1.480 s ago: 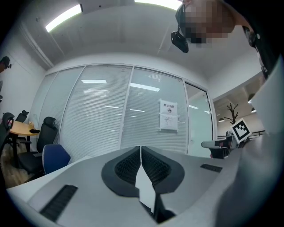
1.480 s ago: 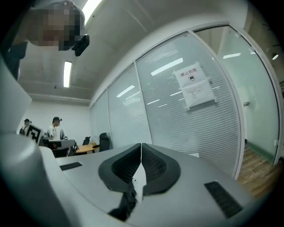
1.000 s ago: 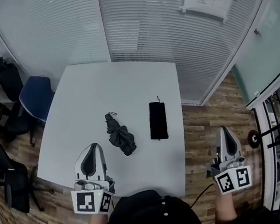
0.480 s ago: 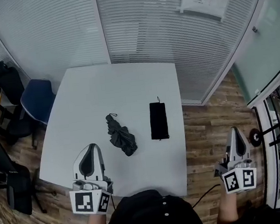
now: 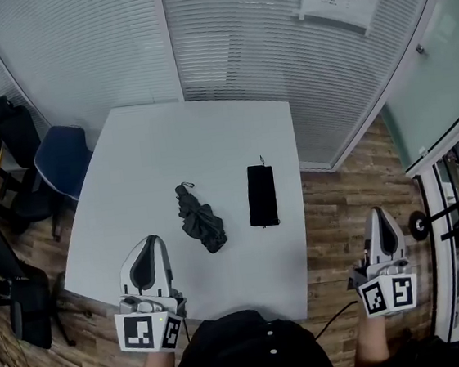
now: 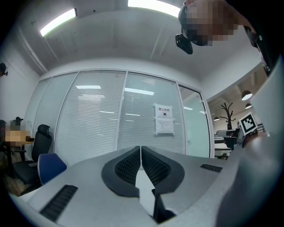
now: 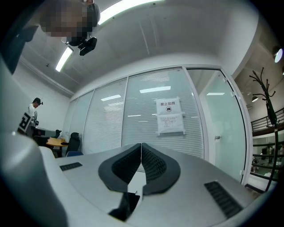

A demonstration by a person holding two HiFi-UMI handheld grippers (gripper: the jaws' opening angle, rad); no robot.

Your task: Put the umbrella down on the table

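Restraint suited: left claw (image 5: pixel 147 244) and right claw (image 5: pixel 379 212) sat pressed together, empty; the crumpled dark-grey fabric umbrella (image 5: pixel 201 225) lay on the white square surface (image 5: pixel 151 146), best left untouched.

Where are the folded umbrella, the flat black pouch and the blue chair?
folded umbrella (image 5: pixel 202 223), head view, middle of its bunched fabric.
flat black pouch (image 5: pixel 261 196), head view, its centre.
blue chair (image 5: pixel 60 160), head view, its seat.

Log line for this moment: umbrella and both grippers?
umbrella: folded, lying on table | black sleeve: right of it, apart | left gripper: shut, empty | right gripper: shut, empty, beside table
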